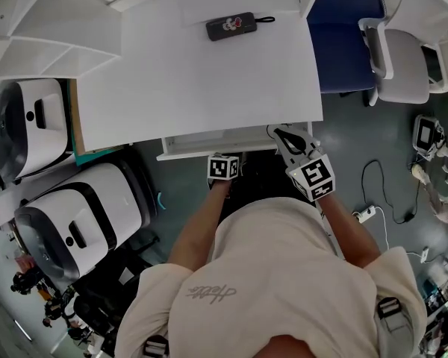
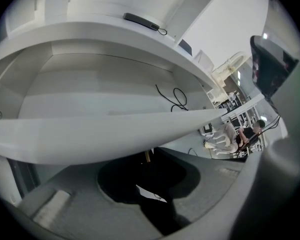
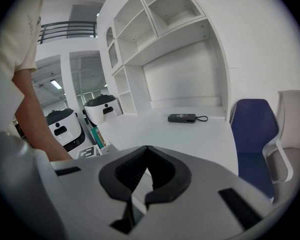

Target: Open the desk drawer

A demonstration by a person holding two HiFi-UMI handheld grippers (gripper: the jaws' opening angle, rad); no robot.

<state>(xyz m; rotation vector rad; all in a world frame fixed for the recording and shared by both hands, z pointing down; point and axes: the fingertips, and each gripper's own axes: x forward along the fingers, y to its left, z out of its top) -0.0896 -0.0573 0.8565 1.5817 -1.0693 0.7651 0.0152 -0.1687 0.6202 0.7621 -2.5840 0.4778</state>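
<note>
Two white domed machines [image 1: 31, 121] far left, off-task, cut by the frame edge. White table [image 1: 172, 80] next, only a black pouch [image 1: 230, 26] with a cord on top. The drawer [image 1: 209, 142] sits under the table's near edge with just a strip showing past it, so task looks started, not done. Left tongs [image 2: 149, 160] are low at the drawer front, tucked under its lip. What shows of the jaws is drawn narrow; tips are hidden behind the white front panel, so can't tell if they pinch the lip or only hook it. Placement fits a pull toward the body. Black cable [image 2: 174, 99] loops behind the front, likely inside the drawer, not sure. Right tongs [image 3: 145, 155] closed, tips meeting, nothing between; held near the drawer's right end, apparently idle and clear of the pull. Blue chair [image 1: 342, 28] and grey chair [image 1: 403, 66] on the right, well apart. Most of the drawer's inside is hidden under the tabletop; the person's torso covers the floor below
</note>
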